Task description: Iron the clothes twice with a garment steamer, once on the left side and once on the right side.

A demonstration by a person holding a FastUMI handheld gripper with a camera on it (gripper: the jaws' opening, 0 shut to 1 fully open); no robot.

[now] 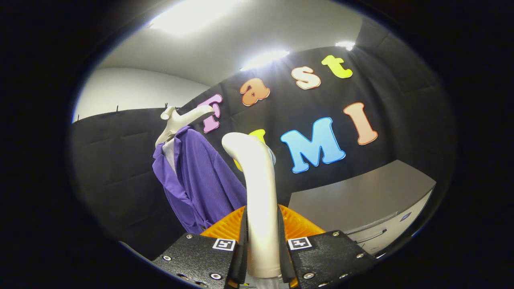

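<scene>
— Steamer handle (260, 200) stands upright between the two fingers of the gripper (262, 257), which are clamped on its lower part, one finger (241, 245) pressing each side.

— And its top?

— Pale and smooth, it rises from the fingers and curves over to the left at the upper end, toward the clothes.

— Where is the garment?

— Purple shirt (200, 180) hangs beyond the fingers and to their left, draped on a white hanger (180, 120) whose arm juts out above the collar. Cloth falls in loose folds, the front partly open with a paler lining at the neck. Its lower hem dips behind the fingers.

— Is the steamer touching it?

— Cannot tell; the handle's curved end appears just beside the shirt's right edge.

— What else is around?

— Black cloth wall (381, 160) behind everything. Grey cabinet (373, 208) with drawer handles to the right, beyond the fingers. Bright ceiling lights (265, 58) overhead.
</scene>
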